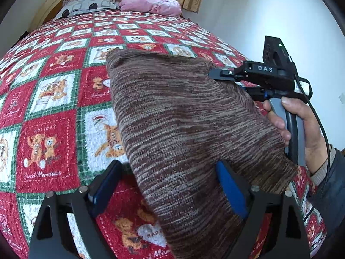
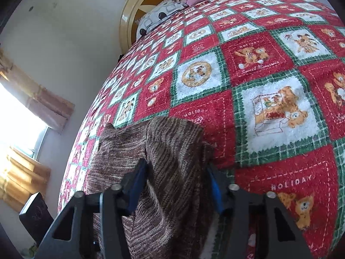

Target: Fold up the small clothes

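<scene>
We see a brown knit garment (image 1: pixel 183 129), streaked in darker and paler brown rows, lying folded over on the bedspread (image 1: pixel 49 116) near the foot edge of the bed, its nearer part running down toward the cameras. Our left gripper (image 1: pixel 170 185) stands with its fingers spread wide; the knit passes between the blue pads and lies against the right-hand one, while the other pad is clear of it. Our right gripper (image 2: pixel 174 185) has a thick fold of the knit between its blue fingers (image 2: pixel 138 185), which are pinching it. A hand (image 1: pixel 301 127) holds that gripper's grey handle. Two pillows (image 1: pixel 148 4) lie at the head edge, by the headboard (image 1: pixel 51 2).
</scene>
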`<action>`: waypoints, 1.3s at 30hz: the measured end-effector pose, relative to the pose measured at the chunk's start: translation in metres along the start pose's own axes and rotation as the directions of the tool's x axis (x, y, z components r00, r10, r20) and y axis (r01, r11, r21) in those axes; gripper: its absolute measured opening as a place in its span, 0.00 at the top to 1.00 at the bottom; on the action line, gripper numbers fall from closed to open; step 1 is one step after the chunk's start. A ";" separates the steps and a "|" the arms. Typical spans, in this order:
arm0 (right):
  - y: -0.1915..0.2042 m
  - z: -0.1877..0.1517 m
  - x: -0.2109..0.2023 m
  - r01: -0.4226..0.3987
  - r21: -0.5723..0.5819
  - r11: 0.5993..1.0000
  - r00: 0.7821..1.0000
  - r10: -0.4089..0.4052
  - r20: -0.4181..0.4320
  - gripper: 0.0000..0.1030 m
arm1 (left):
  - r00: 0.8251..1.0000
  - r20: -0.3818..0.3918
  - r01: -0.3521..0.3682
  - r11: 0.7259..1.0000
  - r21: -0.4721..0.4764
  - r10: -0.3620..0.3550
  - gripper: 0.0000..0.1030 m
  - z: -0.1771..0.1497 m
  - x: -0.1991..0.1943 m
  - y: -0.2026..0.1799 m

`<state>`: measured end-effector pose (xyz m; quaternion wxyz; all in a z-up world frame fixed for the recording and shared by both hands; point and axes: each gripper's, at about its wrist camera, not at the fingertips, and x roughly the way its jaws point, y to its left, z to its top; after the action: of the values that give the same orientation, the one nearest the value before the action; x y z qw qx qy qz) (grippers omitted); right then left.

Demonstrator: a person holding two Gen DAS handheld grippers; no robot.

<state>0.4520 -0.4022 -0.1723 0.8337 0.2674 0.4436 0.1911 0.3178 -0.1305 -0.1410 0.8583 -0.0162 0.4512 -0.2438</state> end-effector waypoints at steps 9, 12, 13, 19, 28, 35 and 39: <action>0.022 -0.005 -0.008 0.039 -0.074 0.996 0.999 -0.038 0.021 0.76 | 0.999 0.001 0.041 0.998 0.039 -0.041 0.46 -0.002 -0.007 -0.005; 0.034 -0.006 -0.015 0.033 -0.089 0.995 0.998 -0.028 0.049 0.77 | 1.000 0.019 0.014 0.997 0.076 -0.016 0.64 -0.002 -0.015 -0.009; 0.038 -0.006 -0.019 0.031 -0.094 0.995 0.998 -0.025 0.059 0.77 | 1.000 0.024 0.009 0.997 0.081 -0.011 0.67 -0.003 -0.018 -0.009; 0.070 -0.012 -0.039 0.015 -0.126 0.992 0.993 -0.001 0.115 0.78 | 0.997 0.066 0.028 0.997 0.072 -0.033 0.69 -0.004 -0.044 -0.007; 0.131 -0.031 -0.055 -0.067 -0.193 0.979 0.988 0.093 0.126 0.78 | 0.989 0.146 -0.037 0.993 0.111 0.020 0.70 -0.021 -0.108 0.010; 0.180 -0.052 -0.021 -0.169 -0.220 0.961 0.980 0.188 0.069 0.78 | 0.978 0.196 -0.081 0.995 0.062 0.067 0.70 -0.049 -0.158 0.046; 0.212 -0.067 -0.001 -0.225 -0.237 0.945 0.971 0.239 0.028 0.78 | 0.971 0.218 -0.109 0.993 0.041 0.097 0.70 -0.064 -0.182 0.058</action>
<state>0.3780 -0.2181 -0.0726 0.8432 0.2237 0.3598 0.3309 0.2047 0.0118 -0.0540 0.9139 0.0033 0.3490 -0.2074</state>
